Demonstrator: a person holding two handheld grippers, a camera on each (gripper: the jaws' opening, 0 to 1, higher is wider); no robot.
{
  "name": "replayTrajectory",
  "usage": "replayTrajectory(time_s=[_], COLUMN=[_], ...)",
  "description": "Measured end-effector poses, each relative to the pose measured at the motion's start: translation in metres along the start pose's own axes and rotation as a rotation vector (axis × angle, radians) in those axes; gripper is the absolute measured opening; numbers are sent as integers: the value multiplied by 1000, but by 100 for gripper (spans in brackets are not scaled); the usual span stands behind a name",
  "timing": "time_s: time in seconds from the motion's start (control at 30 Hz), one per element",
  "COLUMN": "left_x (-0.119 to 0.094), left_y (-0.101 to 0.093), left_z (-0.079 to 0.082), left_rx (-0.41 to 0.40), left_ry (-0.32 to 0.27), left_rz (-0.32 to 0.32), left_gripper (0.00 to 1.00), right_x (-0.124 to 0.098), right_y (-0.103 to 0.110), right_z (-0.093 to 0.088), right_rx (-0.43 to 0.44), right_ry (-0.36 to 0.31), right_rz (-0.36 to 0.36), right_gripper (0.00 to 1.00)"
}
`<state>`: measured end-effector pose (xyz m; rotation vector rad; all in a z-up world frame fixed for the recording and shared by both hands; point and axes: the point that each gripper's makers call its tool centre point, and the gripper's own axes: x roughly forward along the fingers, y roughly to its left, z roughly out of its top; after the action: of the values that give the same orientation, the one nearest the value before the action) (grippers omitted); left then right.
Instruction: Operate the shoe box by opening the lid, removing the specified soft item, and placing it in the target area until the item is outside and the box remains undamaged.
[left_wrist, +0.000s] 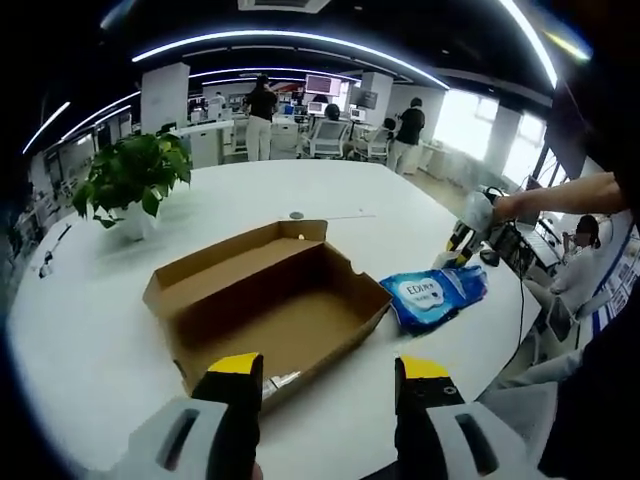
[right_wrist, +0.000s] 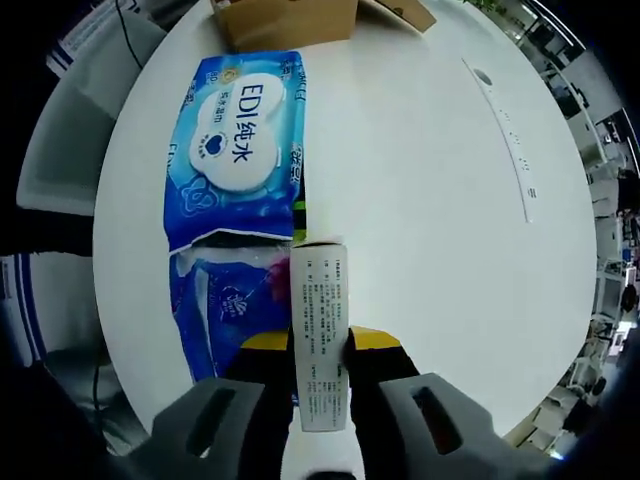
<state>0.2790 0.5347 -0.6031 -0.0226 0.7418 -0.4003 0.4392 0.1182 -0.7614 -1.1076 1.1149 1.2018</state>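
The brown cardboard shoe box (left_wrist: 270, 300) stands open on the white round table (left_wrist: 110, 360), its inside bare. Its near corner also shows in the right gripper view (right_wrist: 285, 20). Just right of the box lies a blue soft pack of wet wipes (left_wrist: 435, 295), flat on the table (right_wrist: 240, 150). My right gripper (right_wrist: 320, 345) is shut on the pack's white printed end flap (right_wrist: 320, 300). In the left gripper view that gripper (left_wrist: 465, 238) sits at the pack's far end. My left gripper (left_wrist: 328, 370) hangs open over the box's near edge, holding nothing.
A potted green plant (left_wrist: 135, 180) stands at the table's far left. A small round port (left_wrist: 296, 215) lies behind the box. The table edge (right_wrist: 110, 300) runs close beside the pack. People and office chairs (left_wrist: 328, 135) are in the background, and one person sits at right (left_wrist: 580, 250).
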Motion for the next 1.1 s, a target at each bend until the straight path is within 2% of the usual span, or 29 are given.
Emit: replayTrajectory(time_s=[0.2,0.4,0.6,0.83,0.9,1.1], left_x=[0,4,6,5,3,-3], left_y=[1,-4,-10,-14,-13,-8], left_z=[2,6,11,18,21,24], left_rx=[1,9,17,27,29,32], left_ry=[-4,-13,-26,-43,-49,-65], left_rz=[-3,-25,-55,-93,-97,-113], left_gripper=[54,54,54,54,54,54], right_x=[-4,-19,-41,-66,-69,-89], right_y=[-2,-2,-4,0,-1,-8], right_z=[1,-1,-2,9,7,25], right_rx=[1,22,107,270,298,455], right_ry=[-3,-13,-54,-163,-173,-317], right_rz=[-13,-36,-68,-113,-128,-178], right_gripper=[18,19,20,22,24,26])
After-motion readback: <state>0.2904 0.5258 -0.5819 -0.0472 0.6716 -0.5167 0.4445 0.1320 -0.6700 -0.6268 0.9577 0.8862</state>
